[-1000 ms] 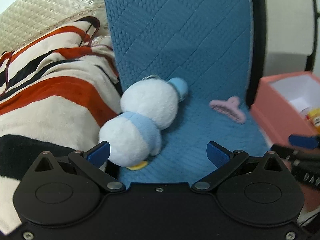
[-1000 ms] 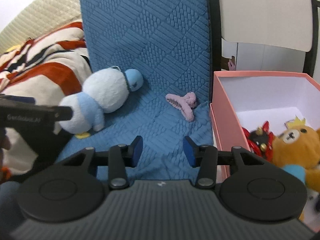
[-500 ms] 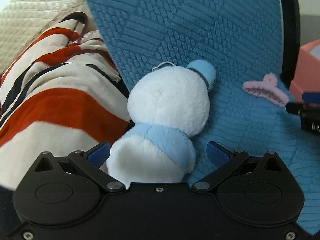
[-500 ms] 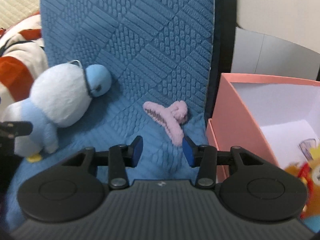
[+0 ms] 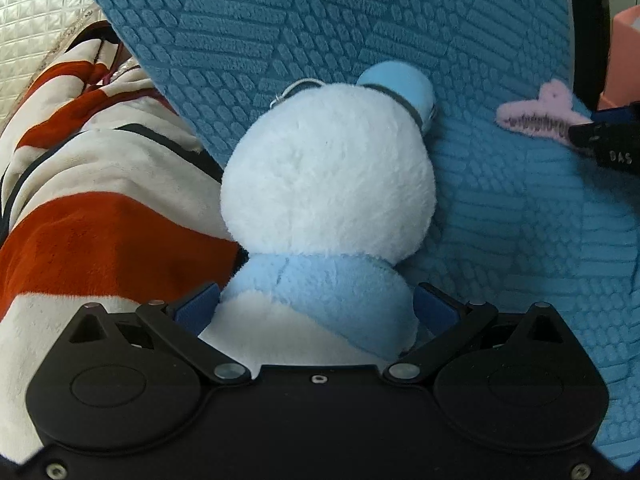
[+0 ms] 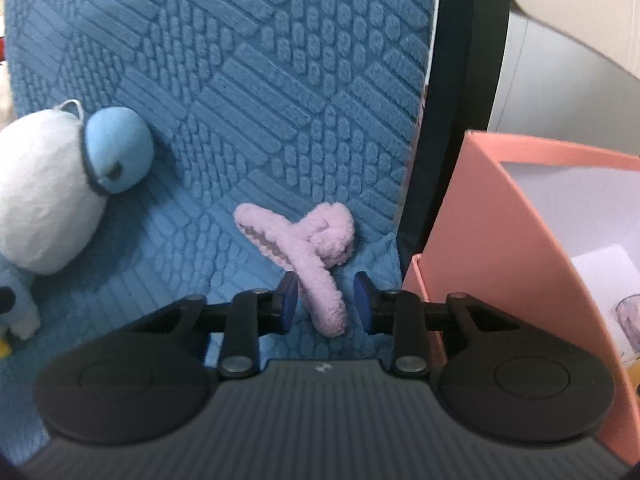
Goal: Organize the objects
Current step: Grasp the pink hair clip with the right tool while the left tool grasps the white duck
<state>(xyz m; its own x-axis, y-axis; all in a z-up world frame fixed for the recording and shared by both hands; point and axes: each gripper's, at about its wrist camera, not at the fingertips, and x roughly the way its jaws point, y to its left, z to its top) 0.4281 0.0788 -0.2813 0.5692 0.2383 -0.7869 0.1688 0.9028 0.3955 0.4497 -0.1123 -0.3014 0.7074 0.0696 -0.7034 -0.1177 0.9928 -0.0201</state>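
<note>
blue quilted seat cover carries everything here, with a striped blanket bunched along its left edge and a pink box standing open just beside its right edge. grasping is the step in hand, on 2 things at once, each bound for that box by my reading.

plush toy, white and pale blue, lies on the cover with its body pushed in between the fingers of the left claw. the claw is spread wide and the blue pads sit at the toy's flanks, touching or nearly so; no squeeze shows in the fur yet.

pink fuzzy hair clip lies near the box, its long arm running down between the fingers of the right claw. that claw's jaws have just been closing, but gaps remain on both sides of the clip, so it is not pinched.

next, each claw needs to close until the pads bite, the left deep on the soft body, the right squarely across the clip's narrow arm, then lift clear toward the box.
</note>
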